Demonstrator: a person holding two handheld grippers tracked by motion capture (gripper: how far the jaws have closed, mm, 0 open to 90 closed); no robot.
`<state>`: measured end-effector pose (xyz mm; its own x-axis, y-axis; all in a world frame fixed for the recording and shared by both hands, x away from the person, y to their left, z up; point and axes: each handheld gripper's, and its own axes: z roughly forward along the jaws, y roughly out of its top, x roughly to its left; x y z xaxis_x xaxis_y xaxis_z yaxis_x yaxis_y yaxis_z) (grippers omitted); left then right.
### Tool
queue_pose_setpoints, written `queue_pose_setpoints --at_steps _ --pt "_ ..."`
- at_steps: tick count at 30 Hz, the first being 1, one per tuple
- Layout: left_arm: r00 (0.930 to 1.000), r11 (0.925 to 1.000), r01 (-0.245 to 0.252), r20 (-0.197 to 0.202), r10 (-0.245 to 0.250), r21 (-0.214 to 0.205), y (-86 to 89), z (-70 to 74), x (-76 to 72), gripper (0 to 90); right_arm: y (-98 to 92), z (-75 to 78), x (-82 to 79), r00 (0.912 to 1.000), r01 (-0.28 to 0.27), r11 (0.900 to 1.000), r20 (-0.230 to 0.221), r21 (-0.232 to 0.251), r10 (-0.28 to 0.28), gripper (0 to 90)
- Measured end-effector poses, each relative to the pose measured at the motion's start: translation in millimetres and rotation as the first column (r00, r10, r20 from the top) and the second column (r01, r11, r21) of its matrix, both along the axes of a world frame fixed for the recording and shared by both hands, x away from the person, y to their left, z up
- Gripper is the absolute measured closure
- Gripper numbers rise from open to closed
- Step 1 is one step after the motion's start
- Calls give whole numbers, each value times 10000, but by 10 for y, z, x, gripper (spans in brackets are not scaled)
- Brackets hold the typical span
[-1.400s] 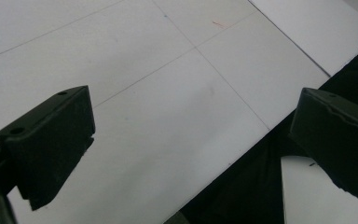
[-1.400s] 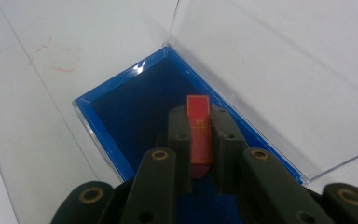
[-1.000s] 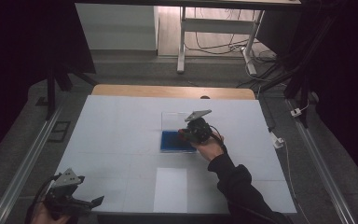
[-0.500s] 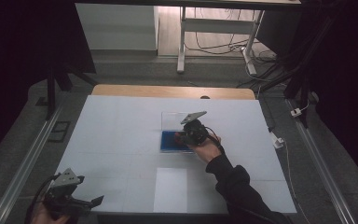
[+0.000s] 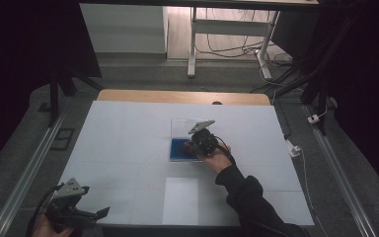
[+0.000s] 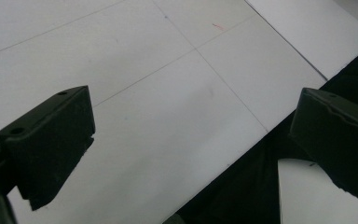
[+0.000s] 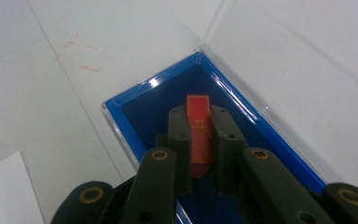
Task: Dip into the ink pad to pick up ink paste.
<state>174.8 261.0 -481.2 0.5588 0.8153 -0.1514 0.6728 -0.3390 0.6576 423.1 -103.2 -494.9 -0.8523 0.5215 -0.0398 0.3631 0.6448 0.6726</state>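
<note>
Nothing moved: right claw (image 7: pixel 199 140) clamped on red card (image 7: pixel 199 130), left claw (image 6: pixel 186 140) agape.

A white worktop (image 5: pixel 128 143), ruled with thin seams, carries a wooden strip (image 5: pixel 182 96) along its far edge and sits on grey carpeted floor (image 5: pixel 24 148) with metal rails (image 5: pixel 22 180) down both sides. Beyond it, white table legs (image 5: pixel 192 44) stand over loose cables (image 5: pixel 227 47) on a lit patch of pale floor, with a pale panel (image 5: pixel 123 29) beside them; the room's sides are dark.
</note>
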Motion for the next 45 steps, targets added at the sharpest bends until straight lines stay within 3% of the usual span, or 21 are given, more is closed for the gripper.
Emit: queue_pose_setpoints --at_steps 8,9,14,18,21,25,29,33,45 --pt "10000 10000 -4 2 4 9 -3 -1 1 4 100 -10 -142 9949 -85 9967 999 -804 166 808" --pt "10000 10000 -4 1 4 9 -2 -1 1 4 94 -8 -136 9951 -61 9966 975 -820 141 808" --pt "10000 10000 -12 -3 12 6 -1 -1 0 4 -22 -36 -28 9999 82 9996 143 268 -86 809" --pt "10000 10000 -8 -27 8 -11 2 -1 2 4 -63 -46 12 9998 107 9982 -167 593 -98 809" --pt "10000 10000 -14 -51 14 -39 3 -2 4 5 -45 -44 -8 10000 71 9990 0 442 -71 809" --pt "10000 10000 -8 -64 8 -51 4 -3 7 5 37 -46 -122 9967 45 9999 806 -125 -34 809" --pt "10000 10000 -25 -58 24 -78 9 -2 6 5 17 -50 -109 9973 111 9999 728 25 -113 809" --pt "10000 9999 -36 -58 35 -106 14 -2 7 5 -39 -49 -58 9994 160 9990 297 420 -172 806" --pt "10000 9998 -51 -49 50 -200 22 -1 6 5 -44 4 -80 9988 14 9987 480 519 -39 803"
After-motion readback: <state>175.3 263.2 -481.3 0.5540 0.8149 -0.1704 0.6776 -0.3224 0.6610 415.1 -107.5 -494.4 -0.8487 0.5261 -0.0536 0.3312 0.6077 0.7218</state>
